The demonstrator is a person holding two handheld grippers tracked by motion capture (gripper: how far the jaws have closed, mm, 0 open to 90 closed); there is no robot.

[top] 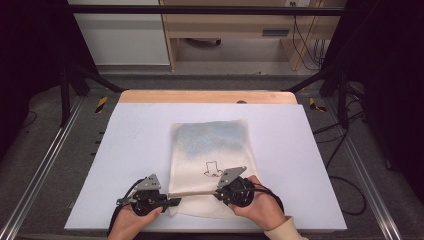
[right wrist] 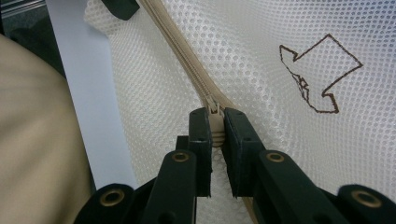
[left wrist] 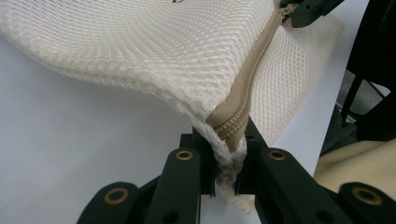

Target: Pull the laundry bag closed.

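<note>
White mesh laundry bag (top: 210,165) lies flat on the white counter (top: 125,150), long side running away from the person, near end toward the hands. A small brown outline drawing (right wrist: 317,77) is printed on the mesh. Something bluish shows faintly through the far half of the bag; cannot tell what.

Beige zipper (right wrist: 187,60) runs across the bag's near end, roughly left to right in the high view, strung taut between the two claws.

Left claw (left wrist: 226,161): clenched on the bag's near-left corner, pads pinching mesh and the end of the zipper tape (left wrist: 233,126). The corner is lifted slightly off the counter. In the high view it sits at the bag's lower left (top: 172,201).

Right claw (right wrist: 215,133): clenched on the zipper pull (right wrist: 215,122), with the slider just ahead of the tips. In the high view it sits over the right part of the near edge (top: 220,192).

Key relation: the zipper's long axis joins the two claws almost in a straight line. From the right claw, the track leads off toward the left claw, whose black tip (right wrist: 119,7) shows at the far end of the track in the right gripper view. The right hand is the one on the slider; the left acts as anchor.

Judgement: any slider travel must follow that line, with the left claw holding the corner against the pull to keep the tape tensioned. Whether the teeth are joined or parted along the span is not clear.
</note>
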